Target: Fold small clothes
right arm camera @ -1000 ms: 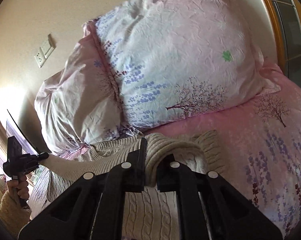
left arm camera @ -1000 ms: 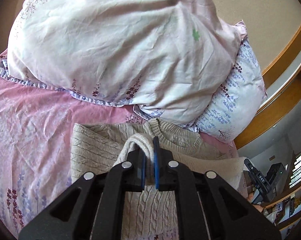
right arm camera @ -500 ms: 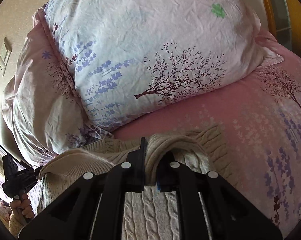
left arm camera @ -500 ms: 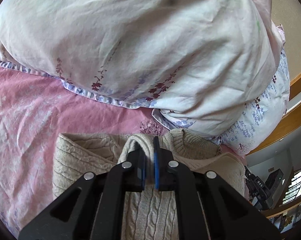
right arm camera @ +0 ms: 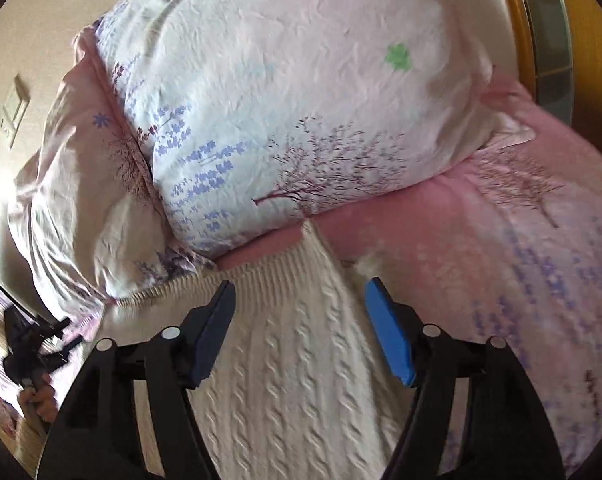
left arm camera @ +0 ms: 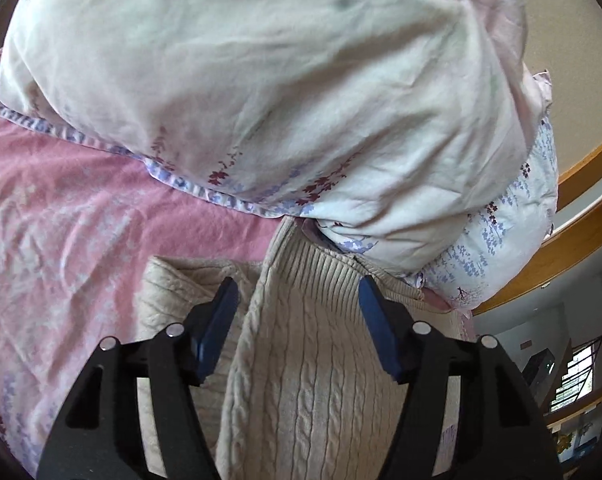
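A beige cable-knit sweater (left arm camera: 301, 368) lies on the pink bedsheet (left arm camera: 61, 260), its ribbed edge reaching up to the pillows. My left gripper (left arm camera: 297, 300) is open, its blue pads on either side of the sweater, holding nothing. In the right wrist view the same sweater (right arm camera: 297, 380) lies flat below my right gripper (right arm camera: 299, 300), which is also open and empty. The left gripper shows small at the left edge of the right wrist view (right arm camera: 33, 340), held by a hand.
Two large floral pillows (left arm camera: 261, 92) are stacked just past the sweater, also seen in the right wrist view (right arm camera: 281, 120). A wooden bed frame (left arm camera: 581, 208) runs at the right. A wall switch (right arm camera: 13, 116) is on the wall.
Both grippers were shut on folds of the sweater; now both are open and the sweater lies released on the bed near the pillows.
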`<state>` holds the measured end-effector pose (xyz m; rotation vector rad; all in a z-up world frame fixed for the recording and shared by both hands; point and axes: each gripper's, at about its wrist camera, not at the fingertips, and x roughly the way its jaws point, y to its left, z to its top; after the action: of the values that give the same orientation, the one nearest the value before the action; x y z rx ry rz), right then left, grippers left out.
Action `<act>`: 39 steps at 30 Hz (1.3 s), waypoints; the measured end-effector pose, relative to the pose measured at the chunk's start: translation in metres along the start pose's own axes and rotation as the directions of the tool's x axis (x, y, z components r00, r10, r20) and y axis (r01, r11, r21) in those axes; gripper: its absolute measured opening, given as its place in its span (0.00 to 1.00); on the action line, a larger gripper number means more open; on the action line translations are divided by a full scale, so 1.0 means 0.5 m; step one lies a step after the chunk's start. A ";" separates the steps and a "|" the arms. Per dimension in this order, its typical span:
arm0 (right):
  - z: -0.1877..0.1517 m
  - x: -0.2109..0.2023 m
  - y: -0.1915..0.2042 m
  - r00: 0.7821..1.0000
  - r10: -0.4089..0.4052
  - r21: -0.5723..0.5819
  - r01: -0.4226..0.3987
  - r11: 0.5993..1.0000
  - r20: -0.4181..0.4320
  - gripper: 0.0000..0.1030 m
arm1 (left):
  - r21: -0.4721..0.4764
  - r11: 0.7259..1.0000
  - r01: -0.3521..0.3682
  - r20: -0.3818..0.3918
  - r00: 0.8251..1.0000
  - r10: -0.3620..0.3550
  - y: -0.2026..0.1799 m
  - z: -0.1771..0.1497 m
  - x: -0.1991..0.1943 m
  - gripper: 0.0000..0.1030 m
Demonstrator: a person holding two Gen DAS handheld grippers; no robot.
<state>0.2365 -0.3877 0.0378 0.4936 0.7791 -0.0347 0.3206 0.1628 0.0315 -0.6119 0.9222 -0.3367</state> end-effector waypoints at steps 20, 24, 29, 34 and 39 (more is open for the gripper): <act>-0.100 -0.028 -0.031 0.989 -0.119 -0.126 0.107 0.986 -0.088 0.16 | 0.177 0.971 -0.161 -0.111 0.977 0.182 -0.010 -0.142 -0.015 0.17; -0.100 -0.043 -0.034 0.993 -0.103 -0.115 0.096 0.989 -0.058 0.11 | 0.162 0.975 -0.155 -0.108 0.979 0.174 -0.005 -0.147 -0.023 0.08; -0.107 -0.087 -0.019 0.997 -0.082 -0.130 0.081 0.988 0.002 0.10 | 0.153 0.982 -0.109 -0.101 0.987 0.125 -0.002 -0.146 -0.066 0.07; -0.128 -0.093 -0.033 0.996 -0.084 -0.116 0.081 0.990 -0.020 0.10 | 0.137 0.987 -0.086 -0.103 0.990 0.101 0.025 -0.154 -0.094 0.07; -0.141 -0.053 -0.047 0.988 -0.142 -0.100 0.135 0.986 -0.066 0.11 | 0.110 0.989 -0.097 -0.124 0.986 0.110 0.046 -0.161 -0.061 0.08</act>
<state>0.1655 -0.3815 0.0034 0.3512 0.8815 -0.1086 0.2372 0.1689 0.0001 -0.4485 1.0507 -0.3319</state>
